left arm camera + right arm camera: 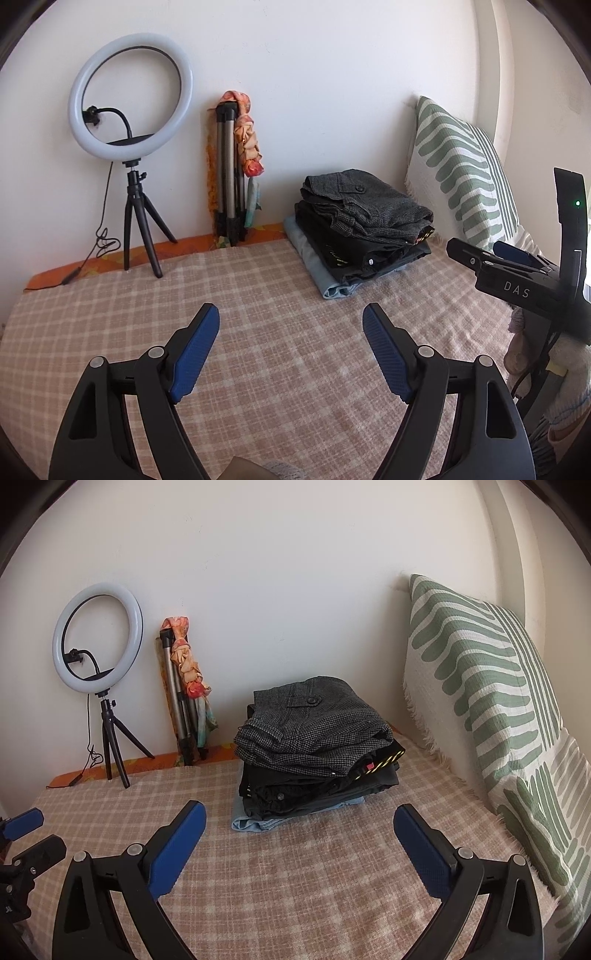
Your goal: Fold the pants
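A stack of folded pants (364,229) lies at the back of the bed, grey checked pair (314,727) on top, black pairs under it, a light blue pair (258,821) at the bottom. My left gripper (291,325) is open and empty over the plaid bedspread (258,332), short of the stack. My right gripper (299,819) is open and empty just in front of the stack; it also shows at the right edge of the left wrist view (491,254). The left gripper's fingertips (24,823) show at the left edge of the right wrist view.
A ring light (131,96) on a small tripod stands at the back left. A folded tripod with orange cloth (232,173) leans on the wall. A green-striped pillow (491,701) leans at the right. Its cable (99,240) trails on the bed.
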`<state>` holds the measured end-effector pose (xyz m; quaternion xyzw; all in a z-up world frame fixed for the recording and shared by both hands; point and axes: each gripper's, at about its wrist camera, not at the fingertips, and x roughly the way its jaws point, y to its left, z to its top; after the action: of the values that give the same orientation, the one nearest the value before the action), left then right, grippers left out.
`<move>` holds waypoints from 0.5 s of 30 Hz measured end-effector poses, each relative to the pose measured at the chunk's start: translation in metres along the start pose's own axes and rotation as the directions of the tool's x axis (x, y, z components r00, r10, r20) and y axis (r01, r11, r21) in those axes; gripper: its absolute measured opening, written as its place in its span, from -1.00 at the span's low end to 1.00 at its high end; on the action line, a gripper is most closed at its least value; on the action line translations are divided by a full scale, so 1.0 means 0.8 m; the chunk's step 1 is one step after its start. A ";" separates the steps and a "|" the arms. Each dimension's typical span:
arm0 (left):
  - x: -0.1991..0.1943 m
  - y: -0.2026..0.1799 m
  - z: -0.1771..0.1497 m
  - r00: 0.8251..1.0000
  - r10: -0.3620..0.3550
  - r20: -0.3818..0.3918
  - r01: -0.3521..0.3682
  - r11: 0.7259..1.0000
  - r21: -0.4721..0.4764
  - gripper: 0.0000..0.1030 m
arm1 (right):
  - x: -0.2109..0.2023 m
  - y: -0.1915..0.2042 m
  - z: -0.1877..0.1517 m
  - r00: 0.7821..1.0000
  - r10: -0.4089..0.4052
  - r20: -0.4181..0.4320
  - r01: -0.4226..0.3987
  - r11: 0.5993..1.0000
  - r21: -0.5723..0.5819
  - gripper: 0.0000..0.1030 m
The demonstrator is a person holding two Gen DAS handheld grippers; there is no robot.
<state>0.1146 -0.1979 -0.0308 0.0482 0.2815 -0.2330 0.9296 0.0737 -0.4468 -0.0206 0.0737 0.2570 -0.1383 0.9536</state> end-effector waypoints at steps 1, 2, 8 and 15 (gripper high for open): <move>0.000 0.001 0.000 1.000 0.003 -0.003 -0.003 1.000 -0.001 0.55 | 0.000 0.002 0.000 1.000 -0.002 0.001 0.002 1.000 -0.003 1.00; 0.000 0.002 0.000 1.000 0.007 -0.006 -0.007 1.000 -0.005 0.55 | 0.000 0.003 -0.001 1.000 -0.001 0.000 0.001 1.000 -0.007 1.00; -0.002 0.004 -0.003 1.000 0.024 -0.011 -0.024 1.000 -0.007 0.55 | 0.006 0.008 -0.005 1.000 0.004 -0.018 -0.004 1.000 -0.022 1.00; -0.004 -0.001 -0.004 1.000 0.020 -0.008 -0.020 1.000 0.004 0.55 | 0.003 0.011 -0.004 1.000 0.000 -0.008 0.000 1.000 -0.022 1.00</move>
<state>0.1103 -0.1963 -0.0314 0.0537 0.2845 -0.2241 0.9306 0.0769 -0.4384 -0.0237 0.0636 0.2622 -0.1353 0.9534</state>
